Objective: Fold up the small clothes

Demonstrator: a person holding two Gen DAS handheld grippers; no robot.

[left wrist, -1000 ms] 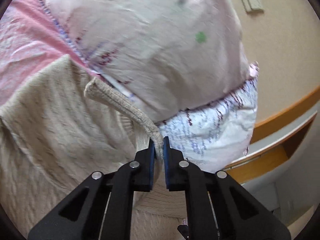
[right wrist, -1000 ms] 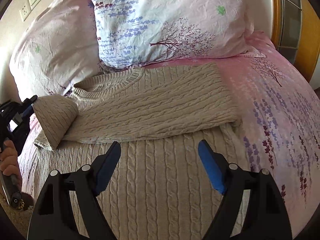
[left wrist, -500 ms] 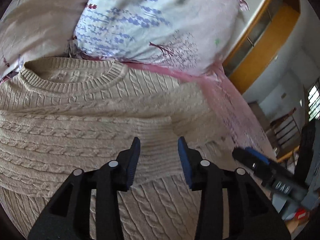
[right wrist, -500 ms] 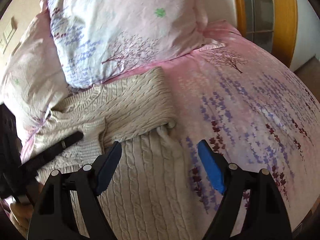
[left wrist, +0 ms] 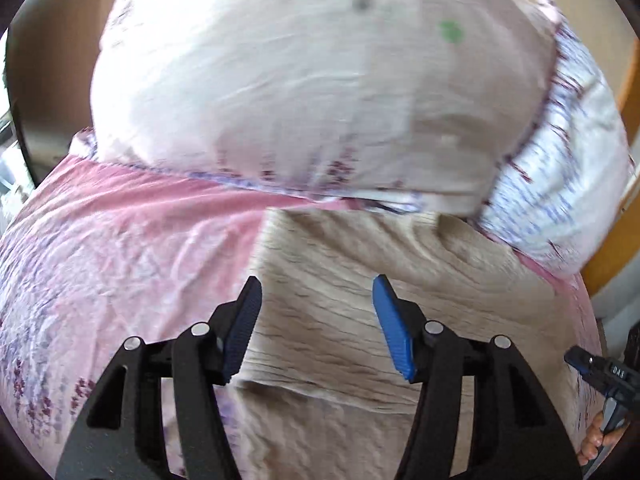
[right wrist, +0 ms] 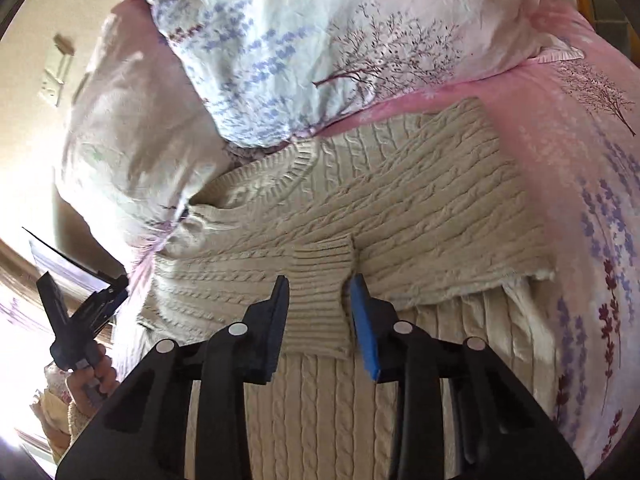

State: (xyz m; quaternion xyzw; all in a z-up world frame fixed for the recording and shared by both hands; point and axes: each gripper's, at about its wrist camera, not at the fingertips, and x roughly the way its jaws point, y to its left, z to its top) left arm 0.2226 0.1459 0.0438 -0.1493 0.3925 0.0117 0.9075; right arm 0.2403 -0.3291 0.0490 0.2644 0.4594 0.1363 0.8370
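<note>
A beige cable-knit sweater lies on the pink floral bedsheet, with both sleeves folded across its chest. My right gripper is low over it and its jaws are closing. The ribbed sleeve cuff lies flat between its pads, not bunched. The blurred left wrist view shows my left gripper over the sweater near its left edge, jaws opening with nothing gripped. The right wrist view shows the left gripper held in a hand at the far left.
Two floral pillows rest against the sweater's collar at the head of the bed. A wall switch and a wooden frame lie beyond them. The right gripper shows at the left view's right edge.
The left gripper let go of the sleeve cuff, opened and swung away to the left. The sleeve now lies across the sweater. The right gripper's jaws narrowed around the cuff.
</note>
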